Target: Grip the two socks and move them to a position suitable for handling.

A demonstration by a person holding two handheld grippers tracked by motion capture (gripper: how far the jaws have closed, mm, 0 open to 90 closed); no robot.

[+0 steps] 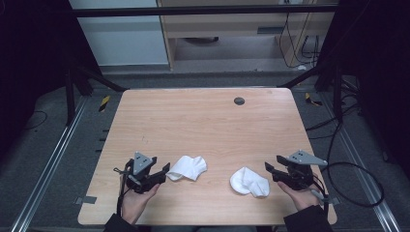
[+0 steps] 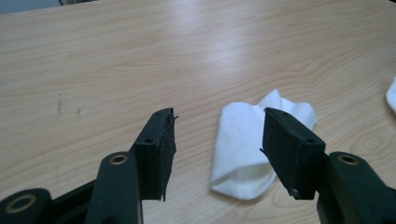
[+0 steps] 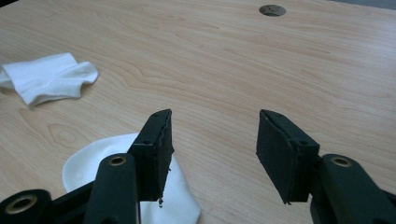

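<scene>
Two small white socks lie on the wooden table [image 1: 203, 121]. The left sock [image 1: 187, 167] [image 2: 247, 144] [image 3: 46, 77] is folded and sits just right of my left gripper [image 1: 163, 170] [image 2: 217, 144], which is open with nothing held; part of the sock lies behind its right jaw. The right sock [image 1: 250, 181] [image 3: 100, 172] lies flat just left of my right gripper [image 1: 269, 168] [image 3: 212, 144], open too, with the sock under and beside its left jaw. A hand holds each gripper near the table's front edge.
A dark round cable hole [image 1: 239, 101] [image 3: 272, 10] sits in the tabletop near the far edge. Cables [image 1: 353, 183] trail off the right gripper over the table's right side. Metal frame rails run along both sides on the floor.
</scene>
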